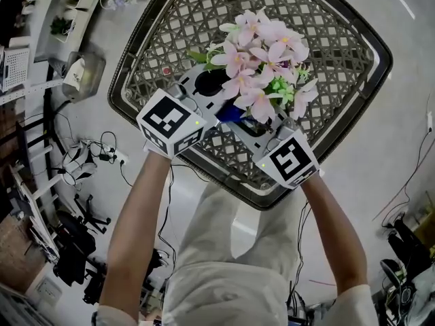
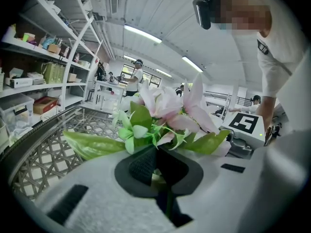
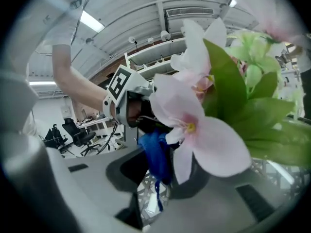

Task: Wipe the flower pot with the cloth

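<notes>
Both claws under the flowers [image 1: 262, 63].
Left gripper [image 2: 158, 164] pinched a stem [image 2: 168, 200]; right gripper [image 3: 160, 171] pinched the blue cloth [image 3: 153, 152], blossoms just above.

White shelving [image 2: 46, 64], ceiling strip lights [image 2: 142, 34], pale floor [image 1: 408, 107], tangled cables [image 1: 102, 153], office chairs [image 3: 73, 131]

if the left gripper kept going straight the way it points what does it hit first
The flowers: their green leaves sit right at the left gripper's jaw tips, probably touching them. The right gripper lies beyond them.
</notes>
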Available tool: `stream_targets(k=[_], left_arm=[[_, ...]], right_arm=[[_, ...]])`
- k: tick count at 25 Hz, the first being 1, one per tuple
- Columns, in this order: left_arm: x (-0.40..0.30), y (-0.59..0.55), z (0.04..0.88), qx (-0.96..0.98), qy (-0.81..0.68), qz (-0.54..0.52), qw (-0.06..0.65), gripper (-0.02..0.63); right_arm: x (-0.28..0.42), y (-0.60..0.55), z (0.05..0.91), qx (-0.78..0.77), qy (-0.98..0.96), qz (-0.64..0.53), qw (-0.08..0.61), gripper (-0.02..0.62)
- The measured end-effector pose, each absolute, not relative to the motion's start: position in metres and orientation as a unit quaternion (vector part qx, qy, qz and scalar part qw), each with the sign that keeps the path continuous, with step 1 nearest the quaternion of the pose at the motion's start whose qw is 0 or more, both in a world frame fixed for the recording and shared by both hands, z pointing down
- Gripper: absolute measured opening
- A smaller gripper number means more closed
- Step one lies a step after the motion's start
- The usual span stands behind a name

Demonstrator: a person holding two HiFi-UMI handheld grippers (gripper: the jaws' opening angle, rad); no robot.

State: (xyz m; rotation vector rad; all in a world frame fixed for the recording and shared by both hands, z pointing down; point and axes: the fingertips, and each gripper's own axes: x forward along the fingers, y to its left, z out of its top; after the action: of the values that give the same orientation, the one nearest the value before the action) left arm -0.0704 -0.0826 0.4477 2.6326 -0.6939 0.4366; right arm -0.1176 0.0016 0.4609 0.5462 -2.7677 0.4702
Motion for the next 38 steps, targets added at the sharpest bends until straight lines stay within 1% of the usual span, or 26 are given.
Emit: stream_targets(k=[6, 13, 17, 20, 28, 30, 33, 38], left_arm=[[-0.076, -0.077, 0.44, 0.932, -0.267, 0.133, 0.207, 0.023], [-0.092, -0.066, 0.423, 0.915, -0.32, 0.116, 0.219, 0.023], [-0.1, -0.048, 0.416, 0.901, -0.354, 0.108, 0.228, 0.023], [-0.102, -0.034, 0.404, 0.894, -0.375, 0.111, 0.221, 0.023], [-0.097, -0.015, 0.329, 0.886, -0.411, 0.113, 0.18, 0.021], [-0.093, -0.006, 0.309, 0.887, -0.414, 0.113, 0.172, 0.021], [-0.088, 0.005, 0.278, 0.885, -0.422, 0.11, 0.162, 0.021], [-0.081, 0.023, 0.219, 0.888, -0.427, 0.087, 0.145, 0.021]], right_arm=[[-0.11, 0.024, 0.459, 0.156, -0.961, 0.147, 0.175, 0.114], [-0.086, 0.039, 0.444, 0.179, -0.956, 0.16, 0.169, 0.114], [-0.069, 0.045, 0.423, 0.194, -0.953, 0.161, 0.167, 0.112], [-0.054, 0.048, 0.401, 0.209, -0.952, 0.159, 0.161, 0.111], [-0.016, 0.044, 0.32, 0.259, -0.944, 0.156, 0.13, 0.11], [-0.006, 0.047, 0.3, 0.27, -0.941, 0.161, 0.123, 0.098], [0.011, 0.049, 0.267, 0.288, -0.937, 0.16, 0.112, 0.098], [0.044, 0.047, 0.206, 0.333, -0.927, 0.14, 0.098, 0.098]])
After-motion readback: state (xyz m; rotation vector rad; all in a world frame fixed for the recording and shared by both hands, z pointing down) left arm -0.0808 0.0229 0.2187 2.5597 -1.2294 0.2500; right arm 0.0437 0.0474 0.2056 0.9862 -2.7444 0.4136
